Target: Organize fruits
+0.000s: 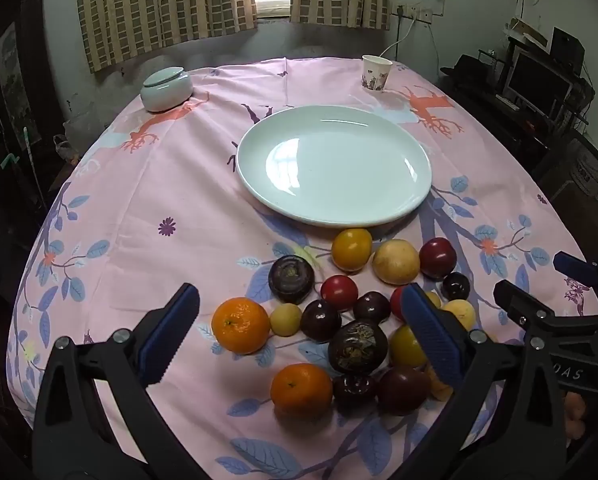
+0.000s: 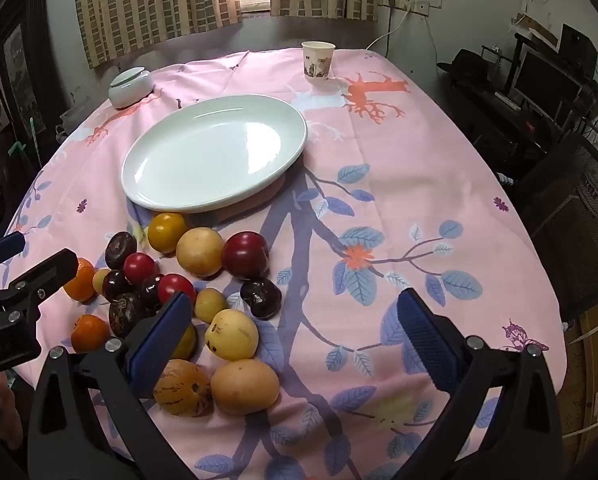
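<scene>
Partly hidden first: the left gripper's (image 1: 299, 322) right finger covers a red fruit and a couple of yellow ones in the left wrist view, and the right gripper's (image 2: 299, 320) left finger sits in front of a yellow fruit (image 2: 187, 340) in its own view. The lettering on the other gripper's body, seen at each frame edge, is cut off and too blurred to read for sure.

Containers now. The white oval plate (image 1: 255, 184) lies past the fruit with nothing on it. Far back-left, a small pale lidded jar (image 1: 167, 88), lid on, contents unseen. Far back, a paper cup (image 1: 376, 73) with a printed pattern too small to make out; its inside is not visible.

The fruits sit in a loose cluster on the pink floral tablecloth (image 1: 171, 184), just in front of the plate's near rim: two oranges (image 1: 241, 325), dark plums (image 1: 321, 320), a red plum (image 2: 246, 255), a striped yellow melon-like fruit (image 2: 182, 388).

Both grippers stand wide apart, angled down, holding nothing. The left hovers above the cluster; the right above its right edge.
</scene>
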Demonstrator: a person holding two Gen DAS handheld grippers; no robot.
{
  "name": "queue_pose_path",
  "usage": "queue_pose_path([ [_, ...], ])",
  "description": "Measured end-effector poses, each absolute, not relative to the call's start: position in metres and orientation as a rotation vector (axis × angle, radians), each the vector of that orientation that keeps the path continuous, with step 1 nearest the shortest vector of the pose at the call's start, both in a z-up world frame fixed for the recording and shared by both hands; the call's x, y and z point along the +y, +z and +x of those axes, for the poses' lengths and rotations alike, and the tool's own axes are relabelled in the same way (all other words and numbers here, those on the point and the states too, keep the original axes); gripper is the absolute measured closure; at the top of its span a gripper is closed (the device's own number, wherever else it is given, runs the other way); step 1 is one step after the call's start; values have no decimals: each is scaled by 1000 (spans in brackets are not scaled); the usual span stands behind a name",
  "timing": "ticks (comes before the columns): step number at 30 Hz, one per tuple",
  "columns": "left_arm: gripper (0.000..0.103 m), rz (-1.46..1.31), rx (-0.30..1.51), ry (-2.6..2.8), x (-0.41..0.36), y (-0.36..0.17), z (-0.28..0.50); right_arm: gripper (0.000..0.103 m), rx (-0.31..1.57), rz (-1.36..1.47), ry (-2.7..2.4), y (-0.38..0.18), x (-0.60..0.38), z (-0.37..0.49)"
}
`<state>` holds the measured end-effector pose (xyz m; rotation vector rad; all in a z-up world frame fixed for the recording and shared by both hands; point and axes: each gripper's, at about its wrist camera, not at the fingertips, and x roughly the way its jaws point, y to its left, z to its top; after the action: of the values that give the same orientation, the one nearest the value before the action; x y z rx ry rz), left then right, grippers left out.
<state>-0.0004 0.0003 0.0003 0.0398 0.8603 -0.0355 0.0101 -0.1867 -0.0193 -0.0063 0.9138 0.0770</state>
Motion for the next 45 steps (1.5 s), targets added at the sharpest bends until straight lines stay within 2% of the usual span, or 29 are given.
queue_pose_path([
  [45,2,24,845,-18,10,4,-6,1,909,-71,119,-17,-167,3],
])
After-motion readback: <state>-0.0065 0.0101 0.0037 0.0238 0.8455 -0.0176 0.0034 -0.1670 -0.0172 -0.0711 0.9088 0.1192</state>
